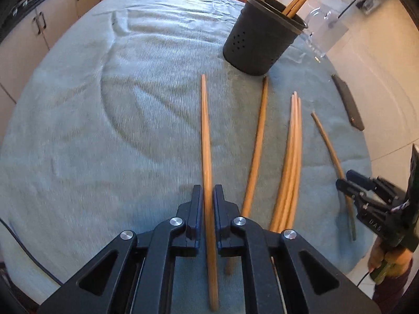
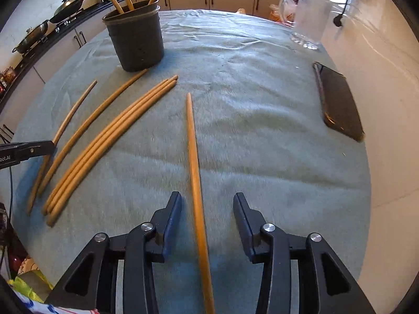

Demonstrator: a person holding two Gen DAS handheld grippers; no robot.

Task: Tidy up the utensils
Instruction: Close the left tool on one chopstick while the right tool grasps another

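A dark grey perforated utensil holder (image 1: 258,44) (image 2: 136,41) stands at the far side of the cloth-covered table (image 1: 91,110), with several wooden chopsticks upright in it. My left gripper (image 1: 208,196) is shut on one long wooden chopstick (image 1: 205,136) that points away toward the holder. Beside it lie a single chopstick (image 1: 258,141) and a bundle of three (image 1: 292,162) (image 2: 110,141). My right gripper (image 2: 207,209) stands open, and another chopstick (image 2: 193,157) lies on the cloth between its jaws, nearer the left one and untouched by the pads.
A clear glass jug (image 2: 309,18) stands at the far right. A flat black slab (image 2: 340,104) lies near the table's right edge, with tiled floor beyond. Kitchen cabinets and a stove with woks (image 2: 65,5) line the back. A hand (image 1: 379,259) holds the right gripper's handle.
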